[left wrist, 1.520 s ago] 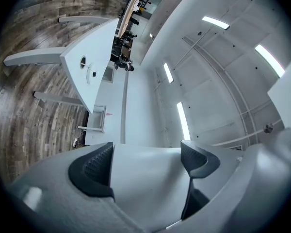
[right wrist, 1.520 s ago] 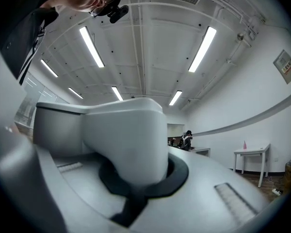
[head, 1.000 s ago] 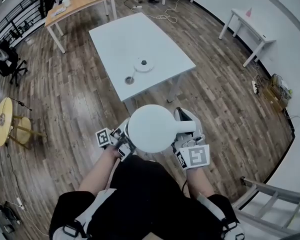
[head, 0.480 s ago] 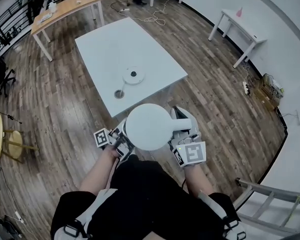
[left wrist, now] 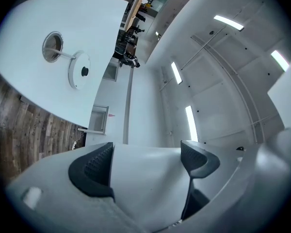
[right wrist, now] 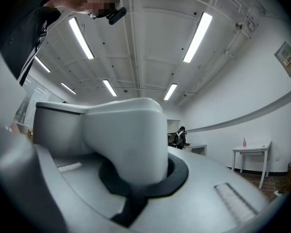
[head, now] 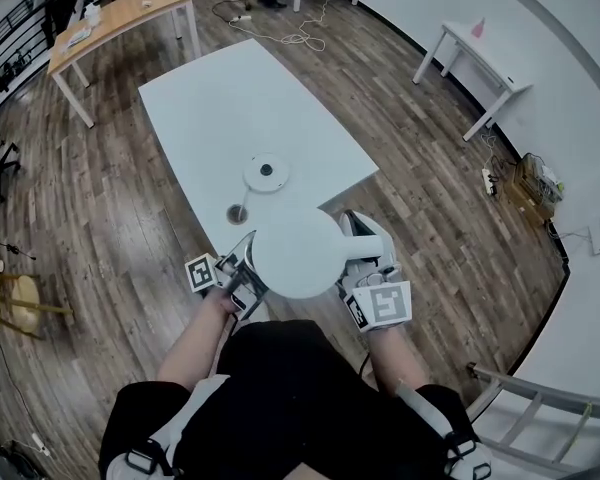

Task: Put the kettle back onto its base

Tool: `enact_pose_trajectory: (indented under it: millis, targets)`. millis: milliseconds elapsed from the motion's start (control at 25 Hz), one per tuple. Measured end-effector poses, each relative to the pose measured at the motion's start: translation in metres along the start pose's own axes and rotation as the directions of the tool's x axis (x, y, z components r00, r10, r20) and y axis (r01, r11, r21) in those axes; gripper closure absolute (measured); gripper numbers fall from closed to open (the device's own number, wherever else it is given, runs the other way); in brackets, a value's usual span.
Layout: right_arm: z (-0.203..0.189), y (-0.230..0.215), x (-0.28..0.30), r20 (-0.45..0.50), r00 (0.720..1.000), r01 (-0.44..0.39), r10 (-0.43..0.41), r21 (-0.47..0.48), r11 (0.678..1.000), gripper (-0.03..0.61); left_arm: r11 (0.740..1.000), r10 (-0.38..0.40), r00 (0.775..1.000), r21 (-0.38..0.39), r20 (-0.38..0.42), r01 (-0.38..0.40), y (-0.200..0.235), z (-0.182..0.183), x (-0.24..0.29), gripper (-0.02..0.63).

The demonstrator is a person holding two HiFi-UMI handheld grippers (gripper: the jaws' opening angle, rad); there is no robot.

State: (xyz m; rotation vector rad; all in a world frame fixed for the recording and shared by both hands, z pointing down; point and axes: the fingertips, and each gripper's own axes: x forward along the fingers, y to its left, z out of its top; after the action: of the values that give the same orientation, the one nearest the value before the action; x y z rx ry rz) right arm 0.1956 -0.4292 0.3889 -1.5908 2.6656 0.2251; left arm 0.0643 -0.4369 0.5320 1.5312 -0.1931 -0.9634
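The person is holding the kettle (head: 298, 255) in the air in front of their body, between the two tools. In the head view it is covering the near left corner of the white table (head: 210, 98). The kettle is looking plain white all over. From above it is showing as a smooth, round top with no markings, and a thick white handle is sticking out toward the person's right. In the right gripper view that handle is appearing as a chunky block with rounded corners.

The left gripper (left wrist: 145, 165) is pinching the kettle's body, with the white wall filling the gap between its two dark ribbed pads. The right gripper (right wrist: 133, 171) is clamping the handle, its dark jaws closing around the handle's lower part.

The base (head: 266, 173) is lying flat on the table, a little in from the near edge and about midway along it. It is a white disc with a dark stud at its centre. It is sitting apart from the kettle, and nothing is resting on it. A thin cord (head: 250, 195) is running from the base to a round hole (head: 237, 213) in the tabletop, closer to the near left corner.
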Motion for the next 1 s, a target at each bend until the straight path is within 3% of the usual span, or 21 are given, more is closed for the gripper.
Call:
enact_pose_trajectory:
  millis: [640, 1000]
  targets:
    - [-0.032, 0.011, 0.128, 0.037, 0.998, -0.049, 0.048, 0.028, 0.998, 0.574, 0.998, 0.019, 0.999, 0.06, 0.033, -0.021, 0.011, 0.131, 0.01, 0.175]
    - [-0.034, 0.001, 0.162, 0.029, 0.999, -0.021, 0.02, 0.019, 1.0, 0.574, 0.999, 0.021, 0.999, 0.046, 0.027, -0.022, 0.017, 0.163, 0.028, 0.175]
